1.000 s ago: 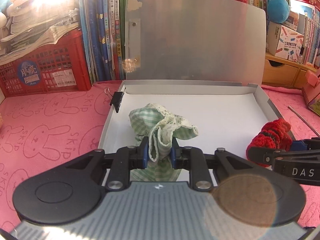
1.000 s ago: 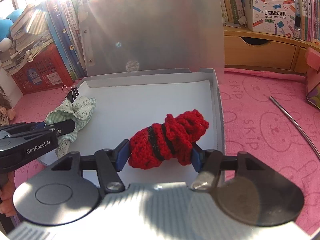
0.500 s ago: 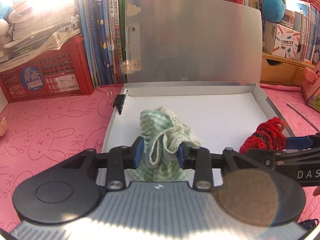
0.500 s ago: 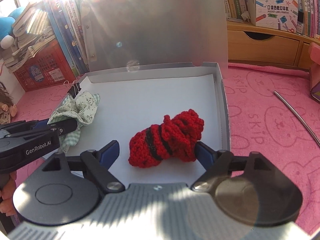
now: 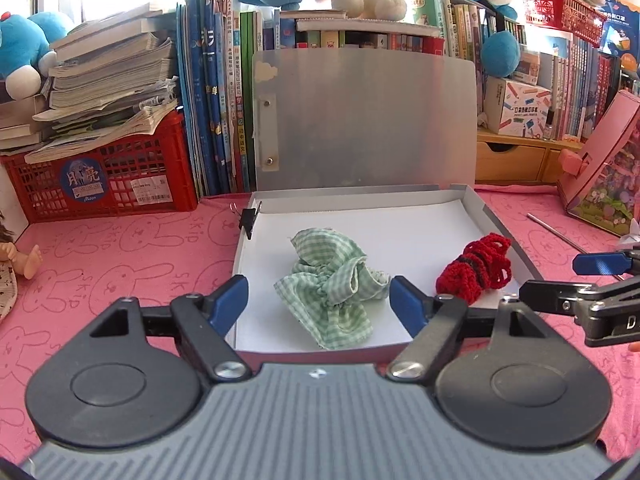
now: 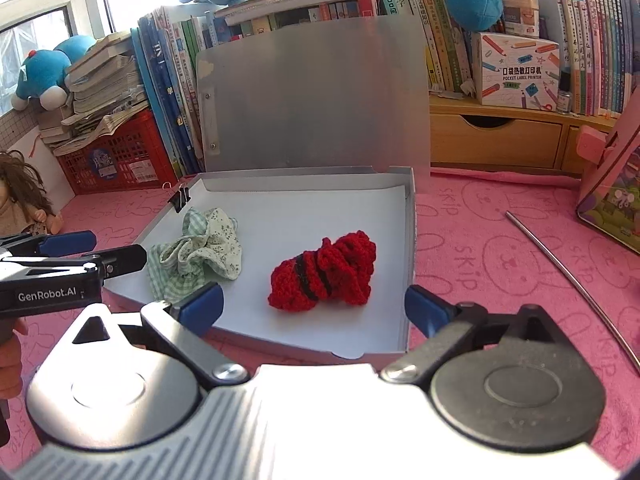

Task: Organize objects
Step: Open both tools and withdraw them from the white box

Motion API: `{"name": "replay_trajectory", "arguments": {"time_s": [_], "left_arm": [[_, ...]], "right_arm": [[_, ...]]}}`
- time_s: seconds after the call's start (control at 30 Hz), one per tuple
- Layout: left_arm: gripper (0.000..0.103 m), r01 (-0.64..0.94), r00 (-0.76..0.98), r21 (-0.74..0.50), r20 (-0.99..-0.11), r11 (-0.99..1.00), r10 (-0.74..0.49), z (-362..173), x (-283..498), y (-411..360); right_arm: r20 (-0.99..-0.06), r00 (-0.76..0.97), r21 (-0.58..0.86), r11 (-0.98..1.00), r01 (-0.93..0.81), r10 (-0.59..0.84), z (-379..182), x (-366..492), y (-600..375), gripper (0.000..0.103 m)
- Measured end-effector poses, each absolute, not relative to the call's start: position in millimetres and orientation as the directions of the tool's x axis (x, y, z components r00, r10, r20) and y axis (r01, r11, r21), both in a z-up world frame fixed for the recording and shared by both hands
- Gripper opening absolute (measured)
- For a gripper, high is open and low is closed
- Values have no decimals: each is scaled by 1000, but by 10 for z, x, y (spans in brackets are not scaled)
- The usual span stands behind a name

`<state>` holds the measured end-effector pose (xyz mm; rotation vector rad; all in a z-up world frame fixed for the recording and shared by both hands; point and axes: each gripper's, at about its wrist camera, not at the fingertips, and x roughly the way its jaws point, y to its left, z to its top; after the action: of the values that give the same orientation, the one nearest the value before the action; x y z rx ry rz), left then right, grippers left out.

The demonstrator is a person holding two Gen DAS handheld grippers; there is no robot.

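A crumpled green checked cloth (image 5: 334, 286) lies inside the open grey box (image 5: 494, 222) at its front left. A red and black crochet bundle (image 5: 476, 268) lies in the box at the right. My left gripper (image 5: 318, 300) is open, pulled back just in front of the cloth, holding nothing. My right gripper (image 6: 312, 306) is open and empty, in front of the crochet bundle (image 6: 324, 278). In the right wrist view the cloth (image 6: 196, 252) lies left of it in the box (image 6: 410, 240). The left gripper's fingers (image 6: 68, 240) show at the left.
The box lid (image 5: 364, 120) stands upright at the back. A black binder clip (image 5: 248, 220) sits on the box's left wall. A red crate (image 5: 100, 176) with books, a doll (image 6: 20, 200), a metal rod (image 6: 572, 276) and a pink box (image 6: 612, 184) stand on the pink mat.
Both grippers have opened and let go: the cloth and the crochet bundle now lie in the box. Both grippers have pulled back and up from the box.
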<state>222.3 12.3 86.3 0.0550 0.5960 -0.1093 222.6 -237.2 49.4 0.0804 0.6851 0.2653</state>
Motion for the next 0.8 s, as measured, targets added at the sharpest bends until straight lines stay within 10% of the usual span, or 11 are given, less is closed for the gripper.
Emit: {"name": "replay_trajectory", "arguments": {"time_s": [0.8], "left_arm": [[96,29,879,-30,-475,999,-40,435,715,800]], "right_arm": [[-542,815,19,972,-235,207,224,1043,-2345,103]]}}
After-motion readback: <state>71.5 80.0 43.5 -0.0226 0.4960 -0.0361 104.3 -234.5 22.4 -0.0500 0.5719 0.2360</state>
